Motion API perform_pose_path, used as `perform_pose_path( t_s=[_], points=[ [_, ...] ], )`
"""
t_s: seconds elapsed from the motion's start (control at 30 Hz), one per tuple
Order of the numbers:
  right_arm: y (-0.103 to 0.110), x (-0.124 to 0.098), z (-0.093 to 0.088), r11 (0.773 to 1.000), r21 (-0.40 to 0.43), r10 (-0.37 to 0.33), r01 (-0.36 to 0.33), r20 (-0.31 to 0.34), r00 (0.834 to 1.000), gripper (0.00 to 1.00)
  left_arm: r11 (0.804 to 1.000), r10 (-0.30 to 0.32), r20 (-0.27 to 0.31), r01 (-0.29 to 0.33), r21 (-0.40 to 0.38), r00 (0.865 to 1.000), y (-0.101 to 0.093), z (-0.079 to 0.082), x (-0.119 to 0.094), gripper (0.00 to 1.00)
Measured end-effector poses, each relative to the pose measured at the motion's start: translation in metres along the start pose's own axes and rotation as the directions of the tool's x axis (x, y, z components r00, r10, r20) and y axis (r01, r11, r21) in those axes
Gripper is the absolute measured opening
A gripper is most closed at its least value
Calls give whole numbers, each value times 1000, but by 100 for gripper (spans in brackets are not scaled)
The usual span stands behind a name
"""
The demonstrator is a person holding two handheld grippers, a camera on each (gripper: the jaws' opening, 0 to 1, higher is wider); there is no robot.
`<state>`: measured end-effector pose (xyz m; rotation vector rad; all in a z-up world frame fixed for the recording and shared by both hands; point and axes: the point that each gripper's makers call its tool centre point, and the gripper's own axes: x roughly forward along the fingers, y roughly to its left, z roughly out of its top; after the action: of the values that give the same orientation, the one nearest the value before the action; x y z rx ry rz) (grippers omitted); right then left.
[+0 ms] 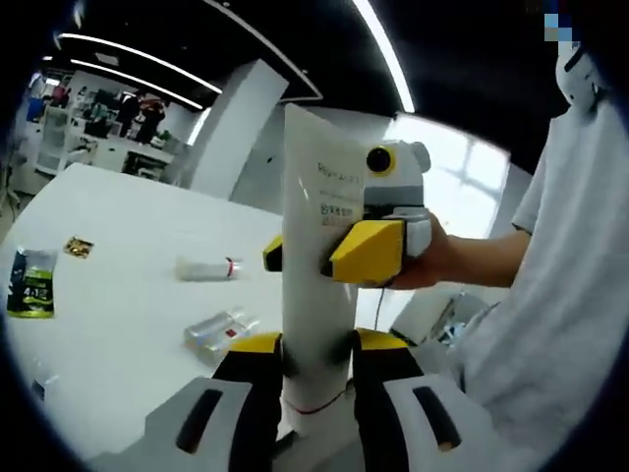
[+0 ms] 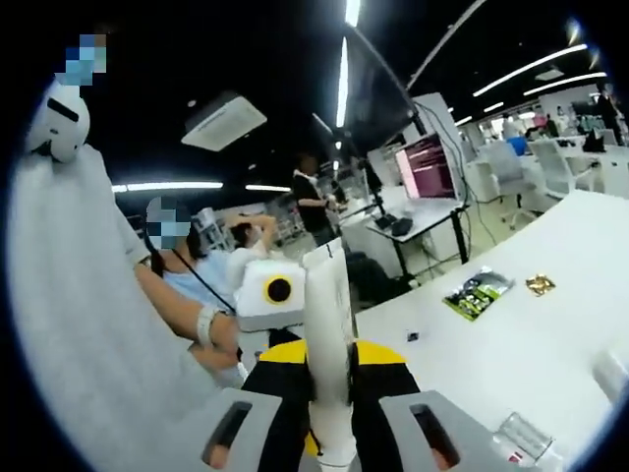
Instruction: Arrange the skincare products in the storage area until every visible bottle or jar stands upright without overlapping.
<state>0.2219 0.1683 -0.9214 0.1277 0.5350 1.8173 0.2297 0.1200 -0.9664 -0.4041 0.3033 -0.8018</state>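
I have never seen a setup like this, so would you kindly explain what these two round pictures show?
A person holds a two-jaw hand tool in each hand, and a fisheye camera rides on each. The left gripper view looks along the left gripper, shut on the lower part of a tall white tube; the right gripper clamps it higher up. The right gripper view sees the same tube edge-on. On the white table lie two small bottles, a green packet and a small gold packet.

Open-plan office or lab: white desks (image 2: 550, 324), monitor (image 2: 428, 165), swivel chairs (image 2: 511, 167), ceiling strip lights (image 2: 344, 69).
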Motion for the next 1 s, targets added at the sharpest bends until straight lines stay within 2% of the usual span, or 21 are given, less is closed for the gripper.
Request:
perform_pose_path(
  t_s=[0.07, 0.23, 0.33, 0.5, 0.6, 0.63, 0.7, 0.77, 0.8, 0.87, 0.9, 1.0],
  points=[
    [8, 0, 4, 998, 22, 62, -62, 22, 998, 8, 999, -39, 10, 39, -7, 999, -5, 2, -1, 21],
    [10, 0, 7, 994, 45, 102, -105, 46, 994, 8, 997, -75, 27, 76, -25, 997, -10, 5, -2, 20],
    [13, 2, 4, 988, 74, 135, -138, 46, 990, 8, 992, -109, 3, 109, -64, 994, -13, 1, -1, 20],
    [9, 7, -4, 985, 109, 131, -133, 29, 991, 9, 993, -92, -38, 89, -71, 995, -13, -8, 1, 18],
    [-5, 9, -5, 981, 188, 43, -50, 40, 998, 11, 996, -30, -48, 26, -81, 998, -3, -9, 0, 17],
    [-12, 11, -6, 979, 203, 9, -17, 44, 999, 13, 998, 28, -56, -31, -52, 998, 7, -10, -1, 17],
    [-18, 14, -6, 979, 201, -38, 28, 48, 998, 15, 995, 74, -67, -79, -64, 995, 13, -11, -2, 17],
    [-24, 15, -8, 976, 201, -87, 78, 39, 995, 18, 991, 122, -74, -126, -43, 990, 20, -12, -3, 16],
    [-25, 16, -7, 976, 198, -106, 96, 45, 993, 19, 987, 152, -71, -155, -30, 986, 25, -11, -4, 16],
    [-34, 18, -7, 958, 228, -192, 175, 52, 980, 22, 976, 214, -71, -217, -33, 974, 33, -10, -6, 16],
    [-36, 19, -7, 955, 224, -210, 192, 56, 976, 23, 967, 253, -67, -255, -14, 965, 39, -9, -8, 16],
    [-44, 21, -10, 931, 231, -299, 283, 40, 953, 26, 948, 315, -82, -318, -20, 946, 47, -11, -10, 16]
  ],
)
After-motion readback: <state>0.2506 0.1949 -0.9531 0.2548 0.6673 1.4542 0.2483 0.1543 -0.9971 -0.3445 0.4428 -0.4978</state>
